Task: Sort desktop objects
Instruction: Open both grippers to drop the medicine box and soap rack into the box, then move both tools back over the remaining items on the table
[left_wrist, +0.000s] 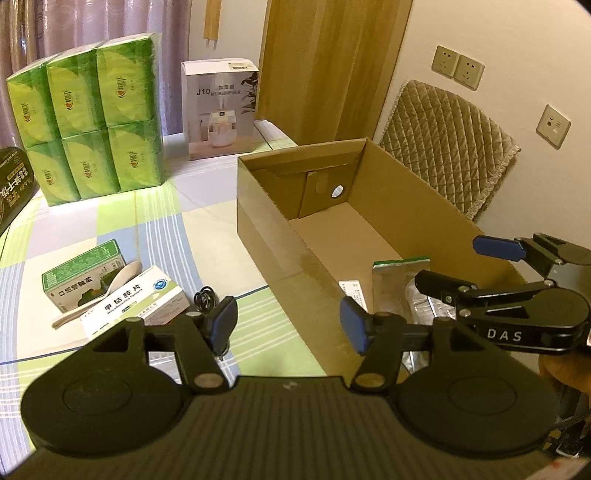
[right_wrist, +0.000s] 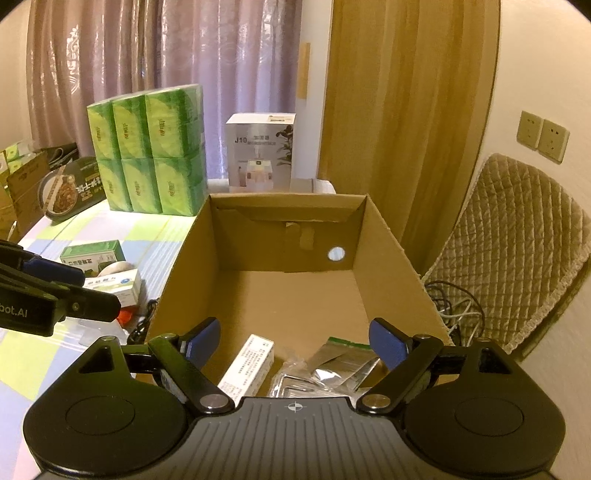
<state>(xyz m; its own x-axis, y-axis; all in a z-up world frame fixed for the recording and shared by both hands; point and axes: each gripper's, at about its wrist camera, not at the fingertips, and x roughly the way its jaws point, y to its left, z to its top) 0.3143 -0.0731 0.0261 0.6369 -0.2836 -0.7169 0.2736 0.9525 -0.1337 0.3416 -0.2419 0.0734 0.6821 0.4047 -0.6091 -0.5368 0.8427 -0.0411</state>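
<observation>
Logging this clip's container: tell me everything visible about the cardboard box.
The cardboard box is brown corrugated, open-topped, rectangular, standing upright on the checked tablecloth. Its far wall has a round hole and folded inner flaps. At its near end lie a white carton, a silver pouch and clear plastic packaging.

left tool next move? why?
Probably swing the left tool left and down onto the white medicine box. Its jaws stand open with nothing between them, the cardboard box already holds a few items, and that medicine box, with a spoon beside it, lies unsorted on the tablecloth.
</observation>
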